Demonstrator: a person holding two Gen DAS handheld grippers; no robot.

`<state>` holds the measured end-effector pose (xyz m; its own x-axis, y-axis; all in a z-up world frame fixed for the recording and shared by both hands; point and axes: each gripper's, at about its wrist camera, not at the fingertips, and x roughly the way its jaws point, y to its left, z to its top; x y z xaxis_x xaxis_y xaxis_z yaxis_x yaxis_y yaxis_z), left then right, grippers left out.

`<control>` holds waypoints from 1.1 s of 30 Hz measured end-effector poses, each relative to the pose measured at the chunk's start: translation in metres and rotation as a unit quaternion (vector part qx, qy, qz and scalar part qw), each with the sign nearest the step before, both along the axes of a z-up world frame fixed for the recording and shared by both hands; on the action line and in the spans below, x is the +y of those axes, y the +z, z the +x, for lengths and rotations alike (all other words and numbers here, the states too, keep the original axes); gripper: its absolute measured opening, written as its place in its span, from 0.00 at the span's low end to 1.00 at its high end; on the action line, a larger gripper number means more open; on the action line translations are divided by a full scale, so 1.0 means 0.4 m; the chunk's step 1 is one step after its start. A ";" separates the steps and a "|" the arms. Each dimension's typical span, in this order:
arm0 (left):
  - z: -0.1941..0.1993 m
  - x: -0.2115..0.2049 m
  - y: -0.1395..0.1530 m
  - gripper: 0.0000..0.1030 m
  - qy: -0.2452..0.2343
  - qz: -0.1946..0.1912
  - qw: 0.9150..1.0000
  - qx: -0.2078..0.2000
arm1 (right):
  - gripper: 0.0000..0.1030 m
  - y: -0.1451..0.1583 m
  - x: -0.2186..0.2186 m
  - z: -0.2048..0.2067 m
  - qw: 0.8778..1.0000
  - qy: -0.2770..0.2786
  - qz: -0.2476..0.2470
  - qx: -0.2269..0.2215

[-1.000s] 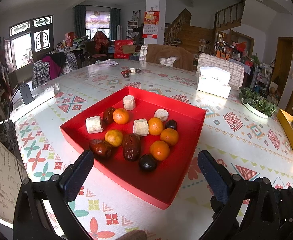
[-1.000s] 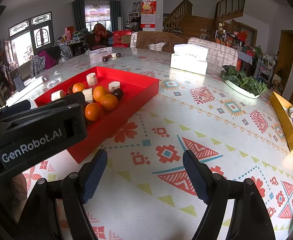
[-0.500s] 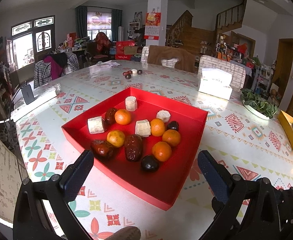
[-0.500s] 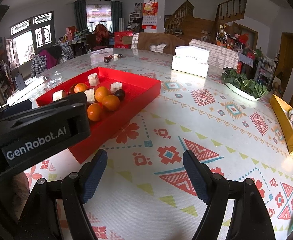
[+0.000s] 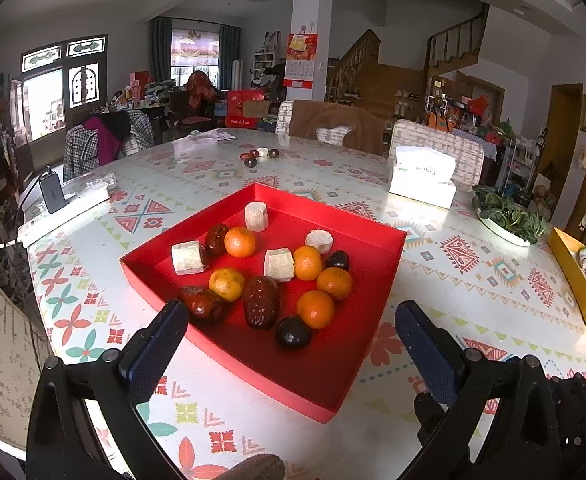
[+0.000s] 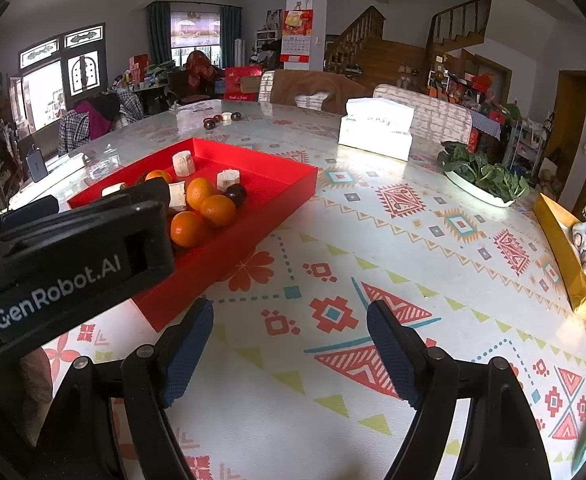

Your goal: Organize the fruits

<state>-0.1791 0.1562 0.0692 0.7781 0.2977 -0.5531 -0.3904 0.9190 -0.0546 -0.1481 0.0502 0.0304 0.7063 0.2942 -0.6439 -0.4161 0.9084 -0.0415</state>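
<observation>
right claw hangs spread and empty over the patterned tabletop; the red tray of oranges lies to its left.

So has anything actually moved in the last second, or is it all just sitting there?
Only slightly: the left gripper has drifted, so the red tray sits a little lower in its view. The right gripper barely shifted. Both stay open and empty, and the fruit keeps its arrangement.

The shallow red cardboard tray is open-topped; its low walls border closely packed fruit. Bare patterned tablecloth extends rightward to the white tissue box and yellow box.
</observation>
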 end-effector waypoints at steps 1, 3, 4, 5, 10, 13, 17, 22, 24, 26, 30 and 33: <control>0.001 -0.006 0.001 1.00 0.000 -0.001 1.000 0.000 | 0.82 0.000 0.000 0.000 1.000 0.000 0.000 0.000; 0.000 0.001 0.000 1.00 0.001 0.001 1.000 -0.001 | 0.82 0.000 0.000 0.000 1.000 0.000 0.000 0.000; 0.001 0.001 0.000 1.00 0.001 0.001 1.000 -0.001 | 0.82 0.000 0.000 0.000 1.000 0.000 0.000 0.000; 0.001 0.003 0.000 1.00 0.001 0.001 1.000 -0.001 | 0.82 0.000 0.000 0.000 1.000 0.000 0.000 0.000; 0.000 0.003 0.000 1.00 0.001 0.000 1.000 -0.001 | 0.82 0.000 0.001 0.000 1.000 0.000 0.000 0.000; 0.000 0.004 0.000 1.00 0.001 0.000 1.000 -0.001 | 0.82 -0.001 -0.001 -0.001 1.000 0.000 -0.001 0.001; 0.000 0.004 -0.001 1.00 0.001 0.000 1.000 0.000 | 0.82 -0.001 0.000 -0.001 1.000 0.000 -0.002 0.000; 0.000 0.000 0.000 1.00 0.002 0.000 1.000 -0.001 | 0.82 -0.004 0.001 0.000 1.000 0.001 -0.004 0.000; 0.000 0.007 0.000 1.00 0.001 -0.001 1.000 -0.001 | 0.83 -0.004 0.001 0.000 1.000 0.001 -0.004 0.001; 0.000 0.007 0.000 1.00 0.002 0.000 1.000 -0.001 | 0.83 -0.005 0.002 0.000 1.000 0.001 -0.005 0.002; -0.002 0.006 -0.001 1.00 0.005 -0.001 1.000 -0.002 | 0.83 -0.006 0.003 0.001 1.000 0.001 -0.005 0.001; -0.002 0.003 -0.002 1.00 0.004 -0.002 1.000 -0.002 | 0.83 -0.007 0.005 0.001 1.000 0.002 -0.007 0.001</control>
<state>-0.1799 0.1576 0.0686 0.7780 0.3024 -0.5507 -0.3982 0.9154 -0.0598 -0.1476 0.0522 0.0278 0.7030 0.2883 -0.6502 -0.4207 0.9056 -0.0533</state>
